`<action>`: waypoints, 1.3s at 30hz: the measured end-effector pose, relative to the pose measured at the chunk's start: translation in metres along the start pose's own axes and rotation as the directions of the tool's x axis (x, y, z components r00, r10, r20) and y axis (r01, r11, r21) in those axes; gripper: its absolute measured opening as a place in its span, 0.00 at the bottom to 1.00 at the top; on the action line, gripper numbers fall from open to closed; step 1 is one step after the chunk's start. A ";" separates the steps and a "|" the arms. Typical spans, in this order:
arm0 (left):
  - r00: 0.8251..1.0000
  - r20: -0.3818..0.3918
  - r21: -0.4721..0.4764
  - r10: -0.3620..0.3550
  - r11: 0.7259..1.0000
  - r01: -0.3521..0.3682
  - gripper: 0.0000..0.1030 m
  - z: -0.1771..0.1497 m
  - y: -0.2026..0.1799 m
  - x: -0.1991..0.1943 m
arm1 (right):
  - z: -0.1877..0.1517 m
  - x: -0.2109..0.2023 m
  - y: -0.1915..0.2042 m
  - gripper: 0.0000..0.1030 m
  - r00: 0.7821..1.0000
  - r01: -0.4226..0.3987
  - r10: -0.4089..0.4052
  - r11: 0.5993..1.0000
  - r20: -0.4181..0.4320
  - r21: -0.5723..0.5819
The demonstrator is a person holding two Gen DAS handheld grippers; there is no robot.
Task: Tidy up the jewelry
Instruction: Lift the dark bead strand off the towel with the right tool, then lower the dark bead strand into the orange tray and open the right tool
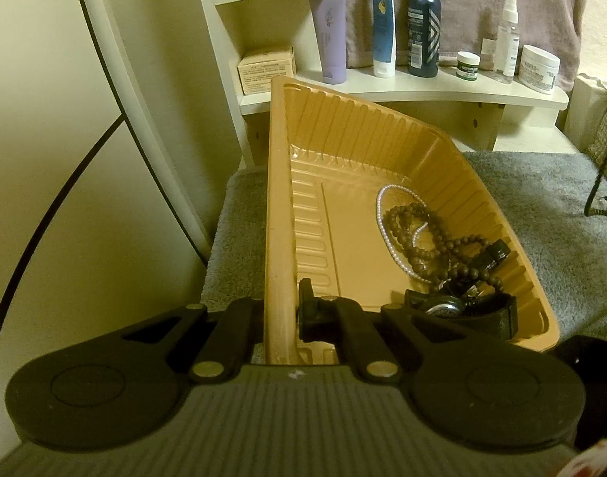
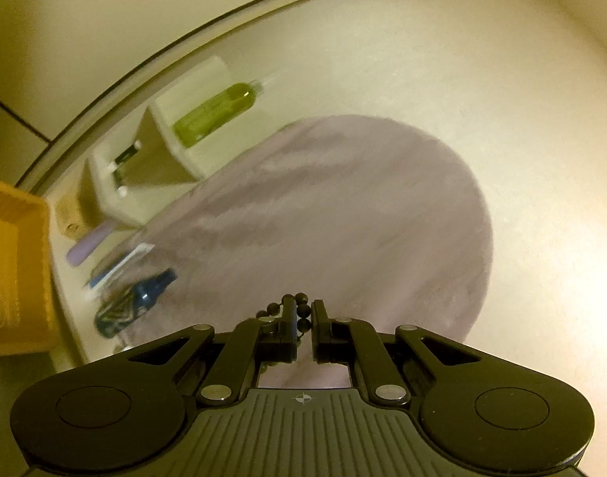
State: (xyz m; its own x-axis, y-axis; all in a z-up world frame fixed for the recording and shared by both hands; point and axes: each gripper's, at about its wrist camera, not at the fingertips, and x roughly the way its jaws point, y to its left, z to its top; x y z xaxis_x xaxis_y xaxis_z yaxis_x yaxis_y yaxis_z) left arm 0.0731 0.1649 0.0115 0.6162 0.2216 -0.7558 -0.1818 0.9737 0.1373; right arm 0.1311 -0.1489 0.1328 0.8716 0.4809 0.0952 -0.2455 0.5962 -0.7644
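Note:
An orange plastic tray (image 1: 277,198) rests on a grey towel (image 1: 542,218). My left gripper (image 1: 281,314) is shut on the tray's left wall, one finger inside and one outside. In the tray's right part lie a white pearl strand (image 1: 383,222), a brown bead string (image 1: 430,234) and a black watch (image 1: 462,310). My right gripper (image 2: 303,318) points level at the wall, well above the tray (image 2: 9,238), and is shut on a string of dark beads (image 2: 302,298). A few beads show above and left of the fingertips; the rest of the string is hidden.
Behind the tray a cream shelf (image 1: 423,87) carries tubes, bottles and jars, with a small box (image 1: 265,69) at its left. A mauve towel (image 2: 343,218) hangs on the wall. A green bottle (image 2: 216,113) stands on a higher shelf. A dark strap (image 1: 602,194) lies at the right.

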 end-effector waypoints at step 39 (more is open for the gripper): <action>0.999 -0.003 -0.029 -0.032 0.999 0.032 0.03 -0.002 0.009 0.005 | 0.132 0.069 0.039 0.06 0.862 -0.506 0.474 0.829 0.182 0.239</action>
State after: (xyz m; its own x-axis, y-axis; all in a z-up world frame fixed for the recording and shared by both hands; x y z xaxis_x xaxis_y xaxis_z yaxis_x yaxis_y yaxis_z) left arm 0.0727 0.1743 0.0079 0.6195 0.1899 -0.7617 -0.1842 0.9784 0.0941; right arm 0.1256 -0.0078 0.1937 0.5576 0.8136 -0.1645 -0.7461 0.4045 -0.5289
